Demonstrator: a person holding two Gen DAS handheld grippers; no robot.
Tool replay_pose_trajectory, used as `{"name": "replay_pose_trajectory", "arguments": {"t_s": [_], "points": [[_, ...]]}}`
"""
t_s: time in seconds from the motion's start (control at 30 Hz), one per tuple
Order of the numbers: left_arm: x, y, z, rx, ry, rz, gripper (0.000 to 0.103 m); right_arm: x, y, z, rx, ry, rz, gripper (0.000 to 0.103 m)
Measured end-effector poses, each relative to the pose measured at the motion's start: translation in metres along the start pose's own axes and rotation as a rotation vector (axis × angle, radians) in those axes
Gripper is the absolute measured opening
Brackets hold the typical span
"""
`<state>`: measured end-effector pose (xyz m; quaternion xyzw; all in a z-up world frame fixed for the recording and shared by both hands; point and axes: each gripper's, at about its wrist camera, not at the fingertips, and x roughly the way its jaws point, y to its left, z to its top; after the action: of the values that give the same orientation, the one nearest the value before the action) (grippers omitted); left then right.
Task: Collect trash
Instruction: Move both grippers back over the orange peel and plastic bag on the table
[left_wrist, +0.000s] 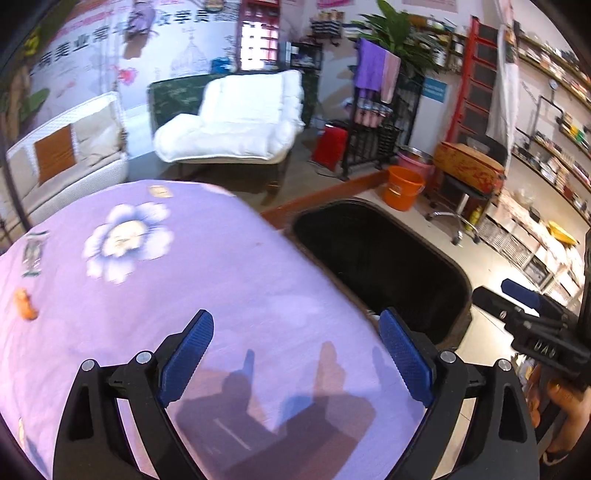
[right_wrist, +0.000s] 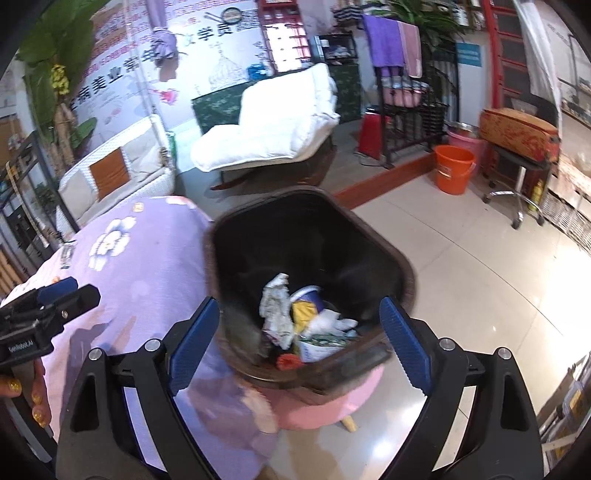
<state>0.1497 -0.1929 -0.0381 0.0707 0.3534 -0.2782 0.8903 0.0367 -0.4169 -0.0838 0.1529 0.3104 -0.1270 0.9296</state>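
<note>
My left gripper (left_wrist: 295, 315) stands open over the purple flowered tablecloth (left_wrist: 229, 280), with nothing between its blue pads. On the cloth at the far left lie an orange scrap (left_wrist: 26, 304) and a clear wrapper (left_wrist: 35, 254), and a small wrapper (left_wrist: 160, 191) lies at the far edge. A dark bin (left_wrist: 376, 266) stands to the right of the table. My right gripper (right_wrist: 299, 302) is open above that bin (right_wrist: 391, 266), empty. Inside the bin lie crumpled paper (right_wrist: 275, 310), a cup (right_wrist: 308, 299) and a red scrap (right_wrist: 290, 362).
The bin rests on a pink stool (right_wrist: 325, 402). Beyond it are a white cushioned chair (left_wrist: 236, 118), an orange bucket (left_wrist: 402, 186), a black rack (left_wrist: 380, 136) and a wheeled stand (right_wrist: 517, 177). Each gripper shows at the edge of the other's view, the right gripper (left_wrist: 506, 295) and the left gripper (right_wrist: 74, 291).
</note>
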Motion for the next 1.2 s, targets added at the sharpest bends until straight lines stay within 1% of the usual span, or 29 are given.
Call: {"name": "replay_pose_trajectory", "arguments": {"t_s": [0.1, 0.37, 0.57, 0.67, 0.77, 0.8, 0.87, 0.97, 1.07, 1.13, 1.2], "points": [[-0.009, 0.022, -0.006, -0.026, -0.005, 0.081, 0.090, 0.002, 0.021, 0.004, -0.034, 0.001, 0.044, 0.088], [-0.031, 0.100, -0.023, -0.181, 0.006, 0.237, 0.090, 0.010, 0.089, 0.011, -0.142, 0.015, 0.181, 0.088], [-0.044, 0.152, -0.038, -0.261, 0.018, 0.329, 0.090, 0.020, 0.147, 0.011, -0.230, 0.045, 0.292, 0.089], [-0.050, 0.179, -0.044, -0.312, 0.015, 0.351, 0.090, 0.022, 0.174, 0.010, -0.280, 0.053, 0.332, 0.089], [-0.048, 0.207, -0.042, -0.353, 0.010, 0.375, 0.090, 0.025, 0.199, 0.009, -0.327, 0.061, 0.370, 0.089], [-0.048, 0.214, -0.041, -0.361, 0.009, 0.379, 0.088, 0.026, 0.207, 0.009, -0.343, 0.062, 0.378, 0.089], [-0.043, 0.231, -0.035, -0.387, 0.012, 0.392, 0.077, 0.029, 0.220, 0.009, -0.372, 0.066, 0.396, 0.089], [-0.030, 0.253, -0.024, -0.437, 0.022, 0.383, 0.068, 0.033, 0.238, 0.009, -0.407, 0.076, 0.412, 0.089], [-0.015, 0.278, -0.018, -0.494, 0.037, 0.355, 0.063, 0.037, 0.251, 0.009, -0.430, 0.079, 0.422, 0.089], [-0.005, 0.291, -0.015, -0.509, 0.053, 0.363, 0.061, 0.038, 0.255, 0.009, -0.442, 0.082, 0.426, 0.089], [0.005, 0.300, -0.013, -0.513, 0.076, 0.377, 0.056, 0.040, 0.261, 0.008, -0.451, 0.088, 0.430, 0.089]]}}
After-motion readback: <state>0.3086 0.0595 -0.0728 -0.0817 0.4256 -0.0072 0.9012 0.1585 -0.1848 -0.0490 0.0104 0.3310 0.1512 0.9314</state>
